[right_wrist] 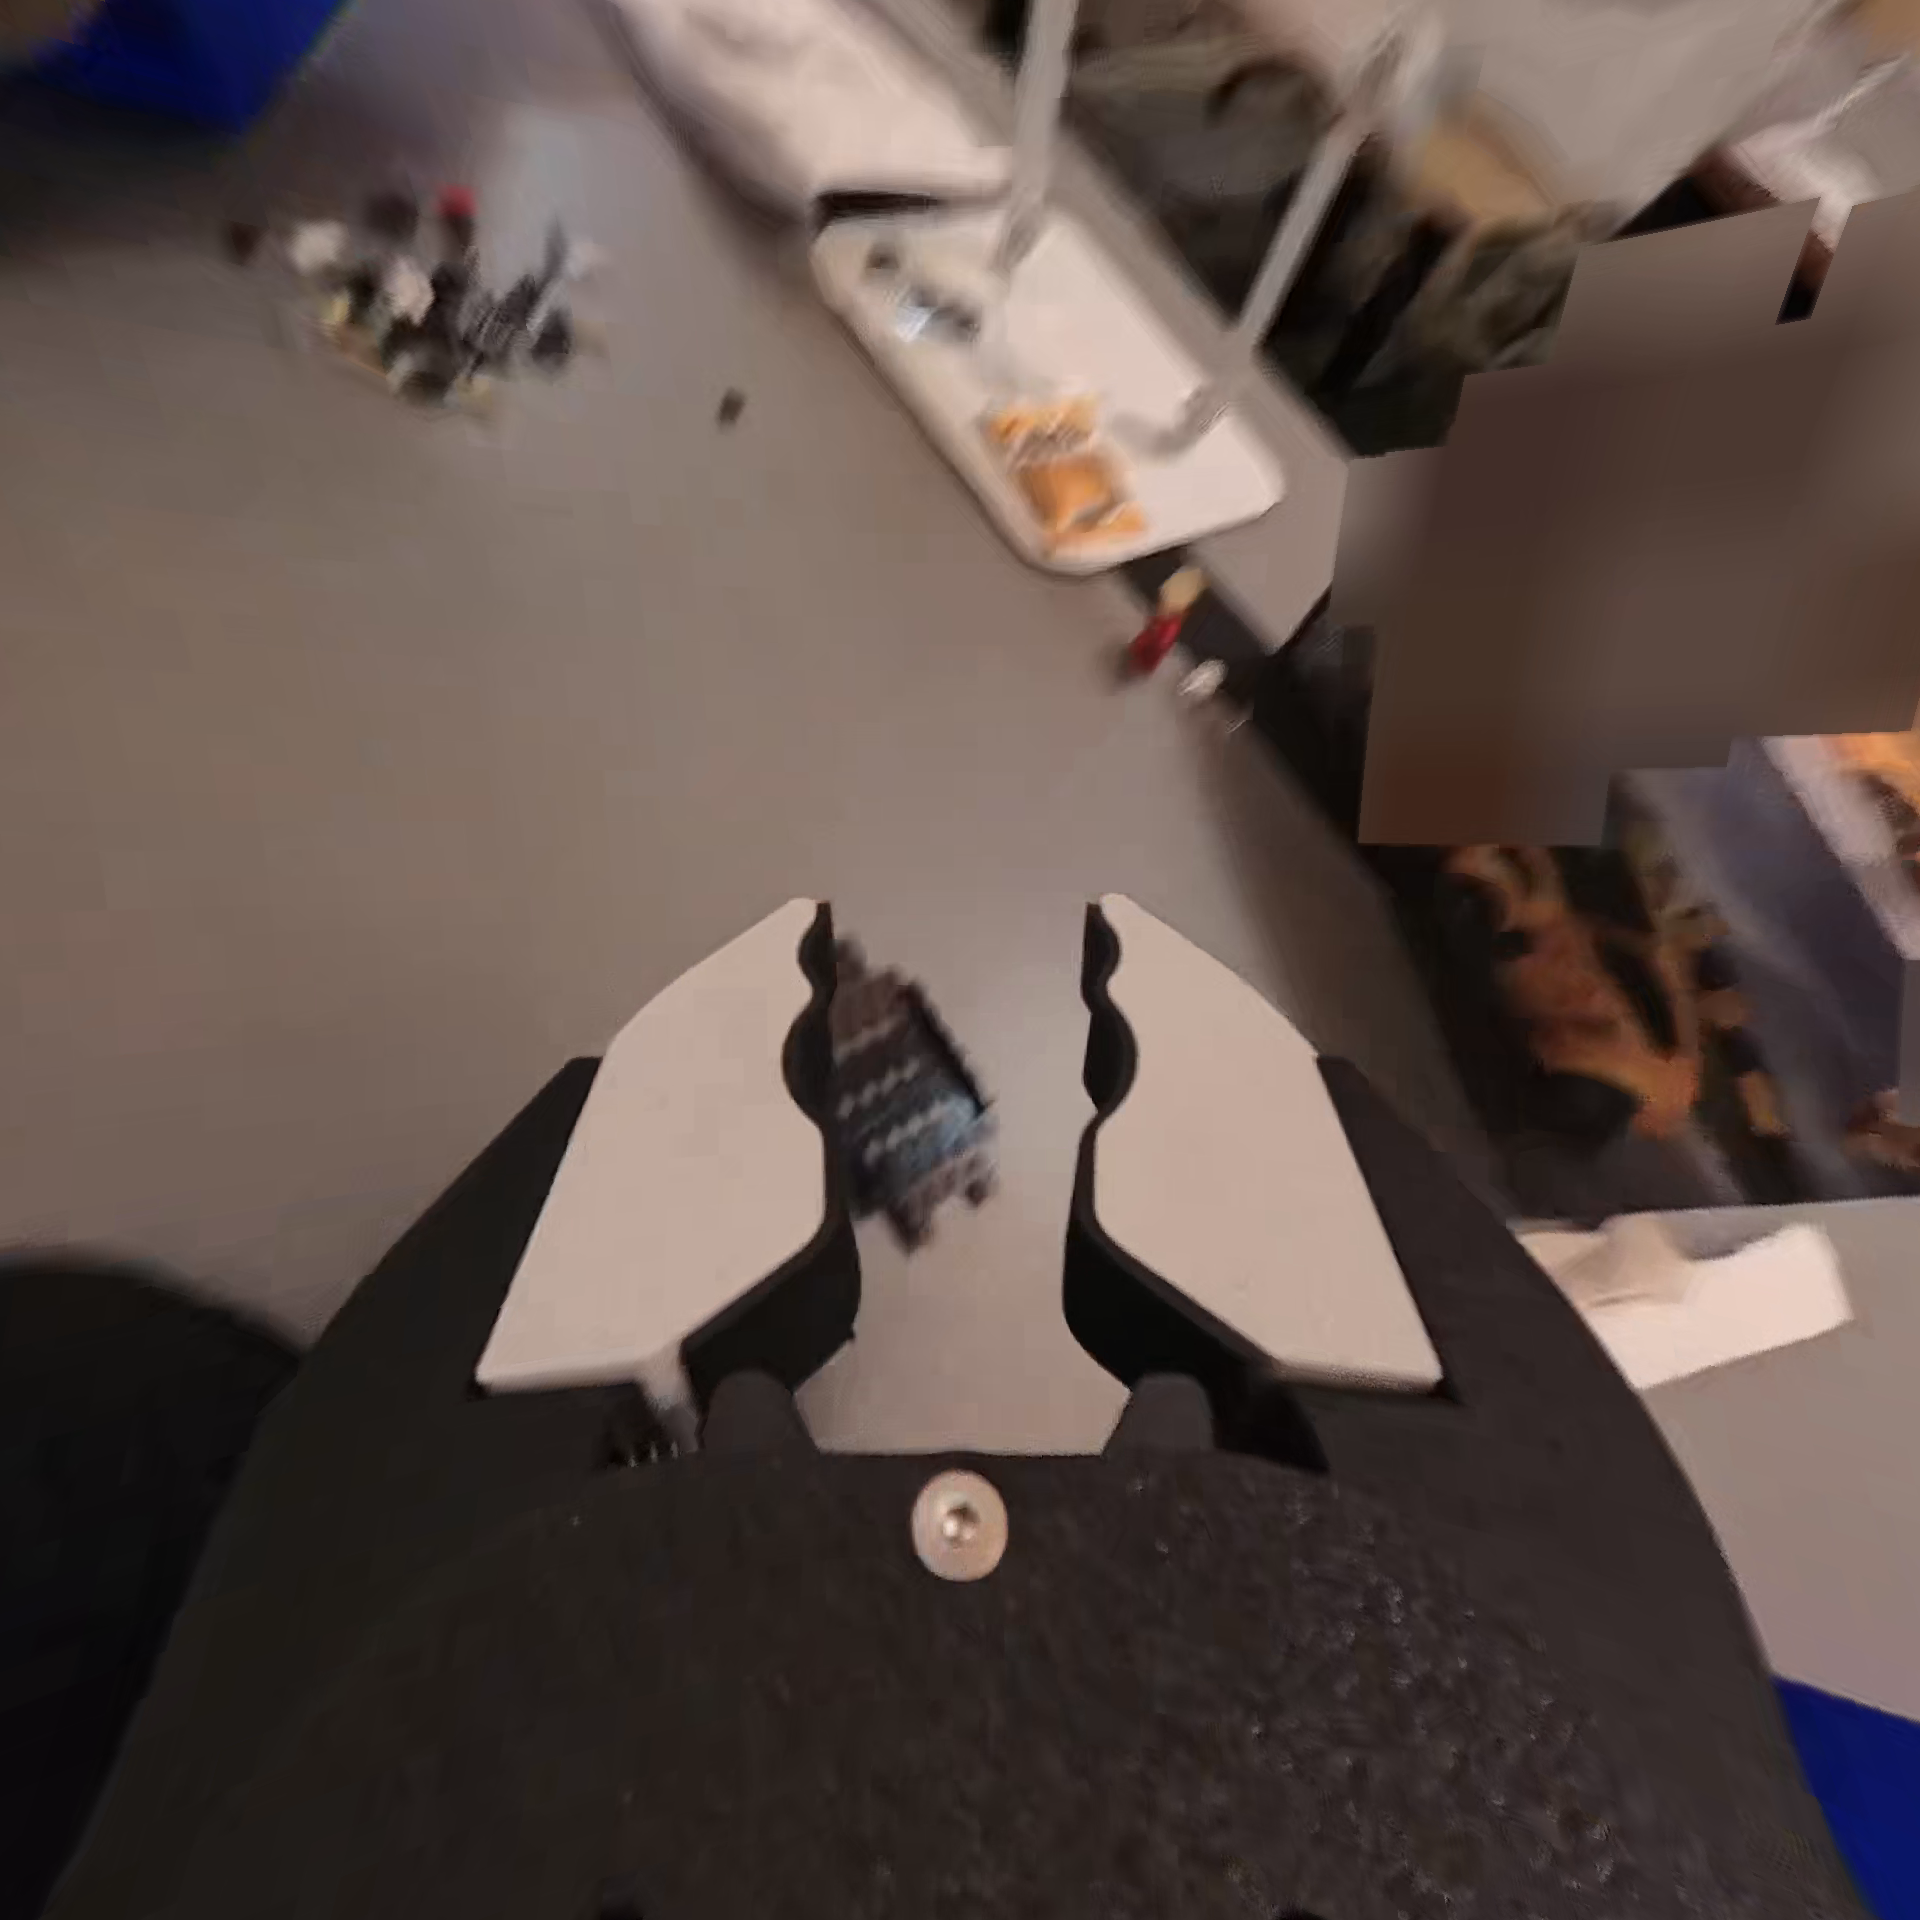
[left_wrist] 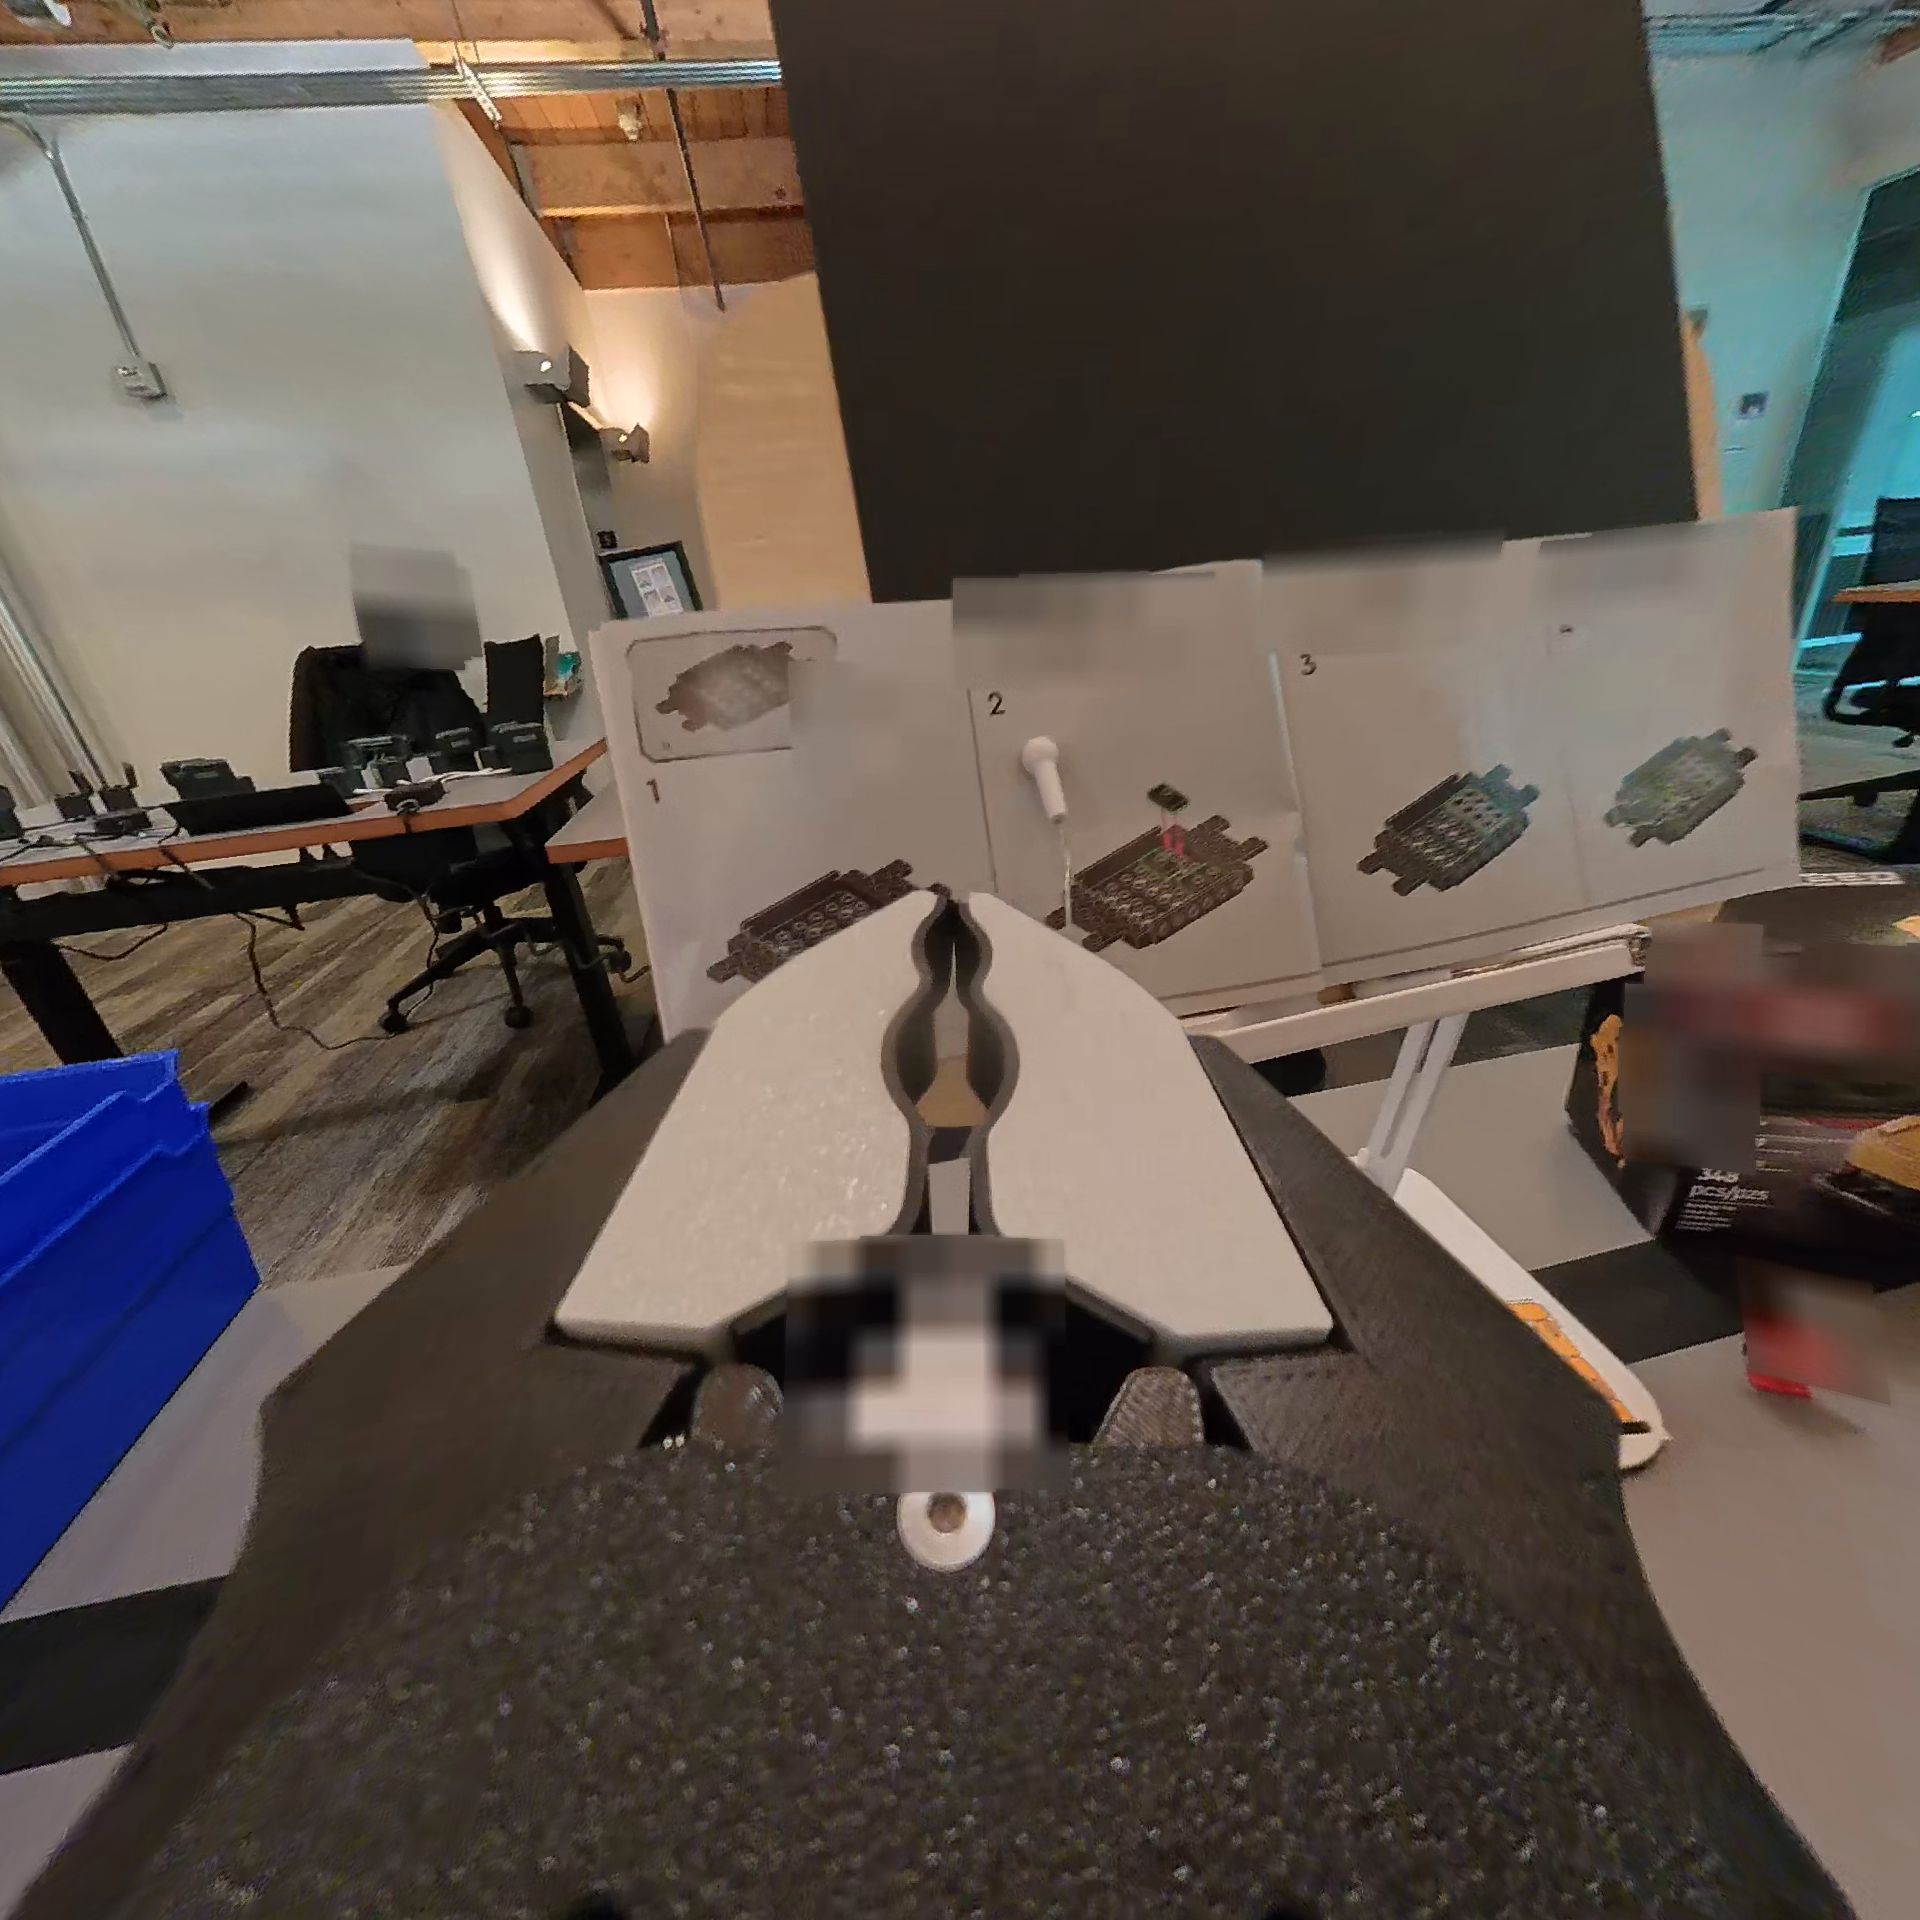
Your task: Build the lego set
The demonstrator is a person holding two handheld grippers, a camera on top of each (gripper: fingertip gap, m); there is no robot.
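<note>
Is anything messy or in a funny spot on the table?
Mostly tidy. The loose lego pieces sit in a jumbled heap, one small dark piece lies apart from it, and a red piece lies off by the white tray. The picture is blurry, so details are unclear.

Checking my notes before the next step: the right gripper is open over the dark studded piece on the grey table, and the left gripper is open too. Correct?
Not quite. The left gripper is shut, its jaws meeting at the tips in the left wrist view. The right gripper is indeed open over the dark studded piece on the grey table.
</note>
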